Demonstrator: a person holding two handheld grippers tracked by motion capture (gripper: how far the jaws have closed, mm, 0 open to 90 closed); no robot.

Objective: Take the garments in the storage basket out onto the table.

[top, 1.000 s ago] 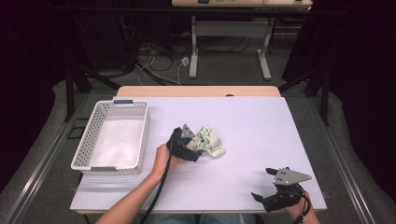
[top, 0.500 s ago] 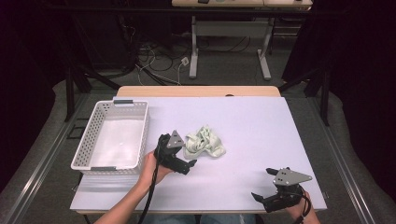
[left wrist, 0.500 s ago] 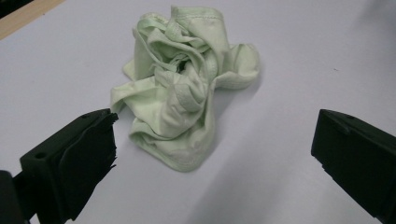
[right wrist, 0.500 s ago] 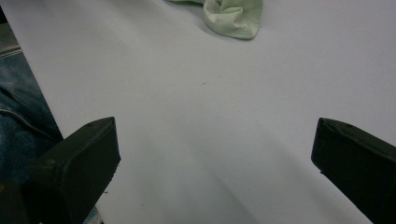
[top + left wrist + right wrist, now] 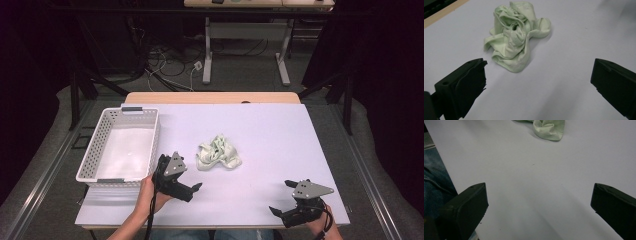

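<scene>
Now the crumpled cloth (image 5: 515, 37) lies just beyond the open left fingers (image 5: 466, 82).

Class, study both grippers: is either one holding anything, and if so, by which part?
Nothing is held. The left gripper is open, apart from the crumpled green cloth; the right gripper is open over bare table.

cloth (image 5: 218, 153) lies right of basket (image 5: 92, 155) on table (image 5: 280, 135).

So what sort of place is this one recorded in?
Probably a lab or recording studio rather than a home: a white-covered table set among dark surroundings, loose cables on the carpet behind it, and another desk's legs farther back.
</scene>
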